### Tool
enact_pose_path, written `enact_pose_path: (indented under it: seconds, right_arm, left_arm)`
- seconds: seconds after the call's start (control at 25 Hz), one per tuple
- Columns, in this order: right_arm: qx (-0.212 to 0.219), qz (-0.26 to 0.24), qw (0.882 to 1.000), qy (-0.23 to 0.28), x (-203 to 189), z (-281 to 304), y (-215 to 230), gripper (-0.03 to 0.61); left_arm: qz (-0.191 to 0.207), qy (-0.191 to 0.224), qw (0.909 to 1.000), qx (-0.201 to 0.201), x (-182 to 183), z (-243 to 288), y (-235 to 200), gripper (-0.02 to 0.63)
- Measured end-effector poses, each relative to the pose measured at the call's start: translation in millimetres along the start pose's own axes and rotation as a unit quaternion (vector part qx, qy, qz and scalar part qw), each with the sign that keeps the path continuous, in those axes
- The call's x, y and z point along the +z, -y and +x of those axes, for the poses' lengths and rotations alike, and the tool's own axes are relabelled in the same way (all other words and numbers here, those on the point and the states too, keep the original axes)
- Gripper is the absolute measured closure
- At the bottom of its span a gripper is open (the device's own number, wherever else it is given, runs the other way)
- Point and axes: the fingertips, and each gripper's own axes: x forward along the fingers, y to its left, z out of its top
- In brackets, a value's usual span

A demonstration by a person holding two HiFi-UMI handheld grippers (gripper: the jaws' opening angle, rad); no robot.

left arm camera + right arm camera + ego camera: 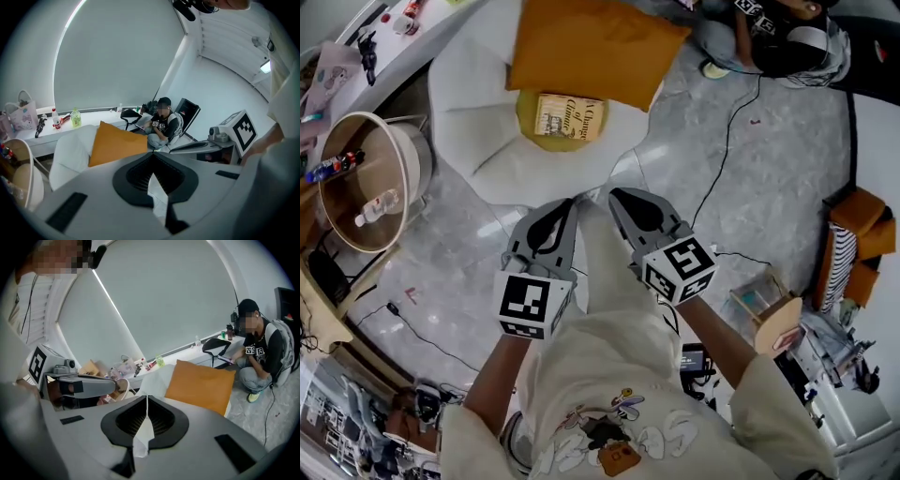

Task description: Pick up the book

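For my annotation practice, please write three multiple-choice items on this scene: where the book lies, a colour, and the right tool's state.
1. The book lies: A in a box; B on the white chair; C on a shelf.
2. The large cushion is: A blue; B orange; C green.
3. The right tool is: A shut on the book; B wide open; C shut, empty.
Key: 1B, it rests on the chair's yellow pad; 2B, orange in every view; 3C, its jaws meet with nothing between.

Book cover matt paper; orange cushion cloth; grey floor smooth, glossy.
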Motion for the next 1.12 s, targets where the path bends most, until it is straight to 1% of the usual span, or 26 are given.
enact_pose_path:
  seconds: [0.32,0.48,0.6,0.76,0.92,1.04,1.12]
  right_arm:
    - [0.007,0.002,1.0,-0.011,-17.6,33.0,23.8,0.554]
    - [0.006,-0.001,1.0,-0.023,-33.3,51.2,25.0,0.552]
    - [0.0,0.002,0.999,-0.032,-46.6,65.0,35.2,0.552]
    - [-0.003,0.021,0.999,-0.034,-60.9,85.1,49.8,0.552]
    - [-0.014,0.035,0.999,-0.037,-76.2,105.7,74.0,0.552]
    - [-0.022,0.061,0.997,-0.034,-93.6,113.2,97.3,0.552]
    - [-0.022,0.081,0.996,-0.029,-102.8,117.4,109.3,0.552]
  left_arm:
    - [-0.028,-0.004,0.9996,-0.004,-27.9,29.5,-12.7,0.608]
    - [-0.026,-0.007,0.9996,-0.01,-41.5,37.5,-19.6,0.608]
    - [-0.034,-0.005,0.9994,-0.009,-48.6,45.9,-26.1,0.608]
    - [-0.034,-0.013,0.9993,-0.001,-60.2,55.9,-39.6,0.608]
    - [-0.039,-0.026,0.9989,0.003,-82.7,77.3,-53.3,0.608]
    - [-0.056,-0.038,0.9977,0.002,-101.6,95.9,-53.3,0.608]
    - [-0.057,-0.044,0.9974,0.001,-110.2,107.6,-52.6,0.609]
